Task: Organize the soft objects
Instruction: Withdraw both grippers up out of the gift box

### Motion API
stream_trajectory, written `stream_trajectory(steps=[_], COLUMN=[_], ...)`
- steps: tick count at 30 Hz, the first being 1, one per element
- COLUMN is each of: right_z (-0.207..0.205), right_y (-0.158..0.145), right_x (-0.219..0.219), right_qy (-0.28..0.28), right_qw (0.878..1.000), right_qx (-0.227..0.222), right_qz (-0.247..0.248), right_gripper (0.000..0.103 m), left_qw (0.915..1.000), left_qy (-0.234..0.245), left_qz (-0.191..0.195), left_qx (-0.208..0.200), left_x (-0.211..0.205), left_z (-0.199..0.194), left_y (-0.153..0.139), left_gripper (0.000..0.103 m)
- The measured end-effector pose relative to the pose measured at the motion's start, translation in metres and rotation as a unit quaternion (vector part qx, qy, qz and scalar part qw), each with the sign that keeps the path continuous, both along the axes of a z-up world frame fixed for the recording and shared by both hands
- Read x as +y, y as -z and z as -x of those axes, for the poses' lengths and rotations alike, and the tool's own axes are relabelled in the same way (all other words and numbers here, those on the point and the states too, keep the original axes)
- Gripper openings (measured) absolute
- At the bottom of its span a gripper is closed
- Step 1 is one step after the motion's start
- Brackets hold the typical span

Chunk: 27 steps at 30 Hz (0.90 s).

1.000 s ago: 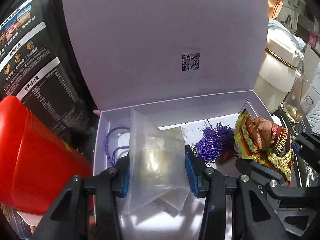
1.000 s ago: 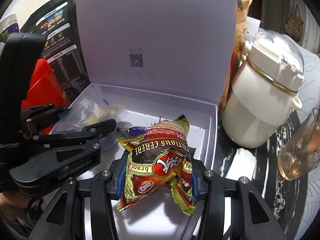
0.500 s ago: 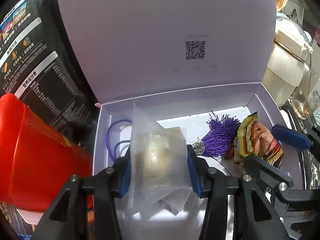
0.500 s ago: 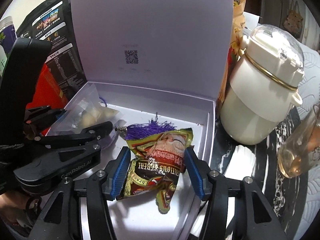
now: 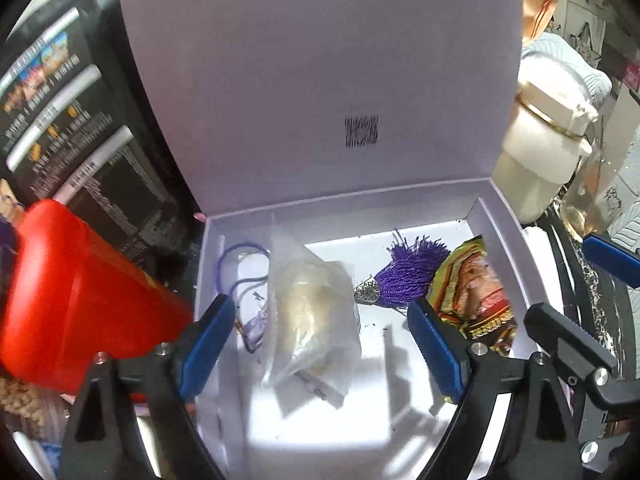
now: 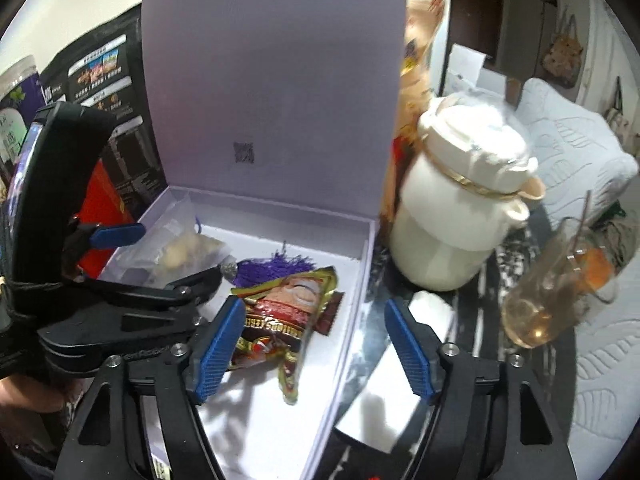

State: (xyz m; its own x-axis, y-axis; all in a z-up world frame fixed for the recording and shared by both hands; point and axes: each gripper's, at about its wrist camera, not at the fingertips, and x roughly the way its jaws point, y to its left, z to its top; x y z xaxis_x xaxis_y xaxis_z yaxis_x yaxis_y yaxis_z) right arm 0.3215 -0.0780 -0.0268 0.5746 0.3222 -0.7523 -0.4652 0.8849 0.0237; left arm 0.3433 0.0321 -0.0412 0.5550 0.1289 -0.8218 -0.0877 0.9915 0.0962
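Inside the lilac box [image 5: 500, 224], centre frame, clear bag [image 5: 316, 320] & snack pkt [image 6: 280, 320] lie released, both grippers' jaws just opened wide w/ nothing gripped; next: prob. back out, fetch more.

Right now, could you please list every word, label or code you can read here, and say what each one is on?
"...TIOUS CEREAL", upside down, partly hidden: snack packet in the box.
"...enRobot", start hidden: left gripper.
Square code on the box lid: blurred, unreadable.
Print on the black bag: too small and blurred.
Label on the jar: unreadable.
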Motion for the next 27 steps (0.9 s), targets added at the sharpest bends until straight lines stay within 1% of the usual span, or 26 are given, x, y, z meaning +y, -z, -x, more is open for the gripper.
stream_trajectory(steps=[5,9,10,14,18,23,27], right_z=[0.009,0.016,0.019,0.028,0.039,0.060,0.088], right_y=[-0.015,-0.035,-0.041,-0.065,-0.088,-0.114,-0.134], right_x=[-0.004,-0.014,-0.016,-0.027,-0.037,-0.046,-0.051], right_qy=[0.004,0.012,0.014,0.020,0.025,0.027,0.026], right_qw=[1.000,1.000,0.999,0.998,0.997,0.994,0.989], right_qx=[-0.012,-0.021,-0.027,-0.041,-0.063,-0.094,-0.135], right_qz=[-0.006,-0.017,-0.019,-0.030,-0.038,-0.047,-0.053], right_gripper=[0.074,0.074,0.074,0.074,0.074,0.074,0.074], left_qw=[0.9998,0.9992,0.9990,0.9977,0.9954,0.9923,0.9889], left_qy=[-0.005,-0.002,0.001,0.007,0.011,0.012,0.018], left_qz=[0.002,0.004,0.008,0.011,0.008,0.008,0.008], left_qx=[-0.019,-0.039,-0.043,-0.067,-0.095,-0.123,-0.147], left_x=[-0.002,-0.006,0.003,0.001,-0.004,-0.007,-0.011], left_z=[0.016,0.028,0.032,0.043,0.060,0.085,0.112], left_y=[-0.022,-0.047,-0.049,-0.072,-0.101,-0.125,-0.144], left_gripper=[0.089,0.089,0.089,0.089,0.089,0.089,0.089])
